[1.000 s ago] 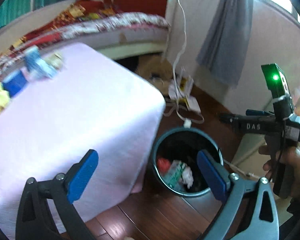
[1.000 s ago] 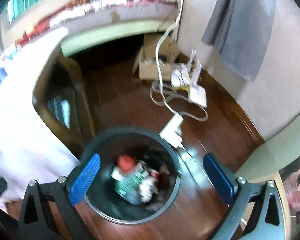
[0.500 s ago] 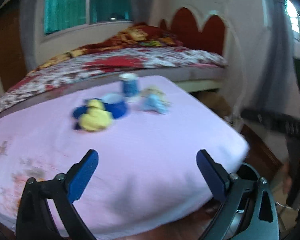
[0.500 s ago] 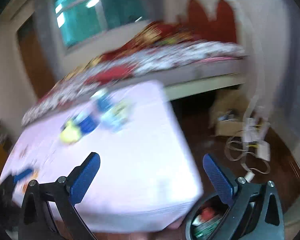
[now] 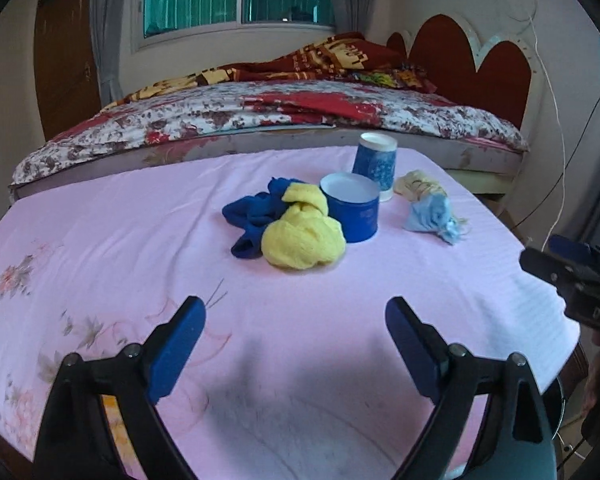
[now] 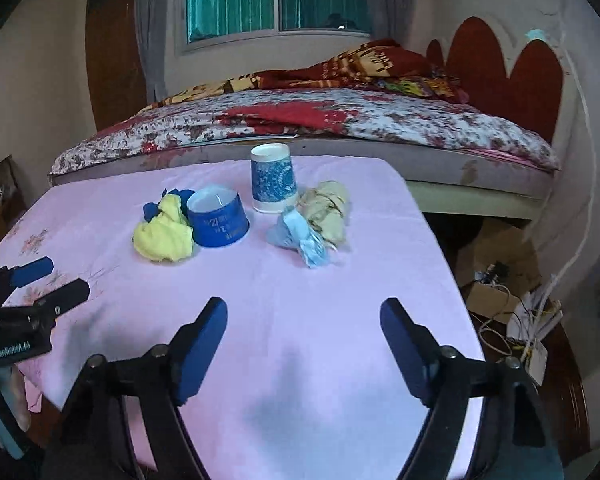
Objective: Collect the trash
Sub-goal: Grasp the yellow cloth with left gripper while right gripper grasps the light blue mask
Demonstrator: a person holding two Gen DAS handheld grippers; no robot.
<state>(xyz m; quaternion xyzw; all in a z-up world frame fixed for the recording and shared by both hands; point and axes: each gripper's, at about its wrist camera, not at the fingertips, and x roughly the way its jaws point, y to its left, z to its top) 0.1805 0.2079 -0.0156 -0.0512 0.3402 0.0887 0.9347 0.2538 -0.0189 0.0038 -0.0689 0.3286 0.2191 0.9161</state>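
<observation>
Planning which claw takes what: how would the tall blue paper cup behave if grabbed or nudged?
The tall blue paper cup looks like thin paper, so probably light and easily crushed. It stands upside down on its wider rim, so a nudge should slide it; once toppled, it would likely roll.

We see our right tongs (image 6: 302,338) closing over the pink counter (image 6: 340,300) with nothing between them. Ahead sit 2 blue cups (image 6: 218,220), a yellow wad (image 6: 164,236) and a light blue wad (image 6: 304,240).

Ahead of the fingers (image 5: 176,344), on the table (image 5: 100,240), a low tub (image 5: 352,206) is flanked by crumpled cloths (image 5: 300,232) leftward and a wad (image 5: 432,208) rightward; a cup (image 5: 376,164) is set behind
</observation>
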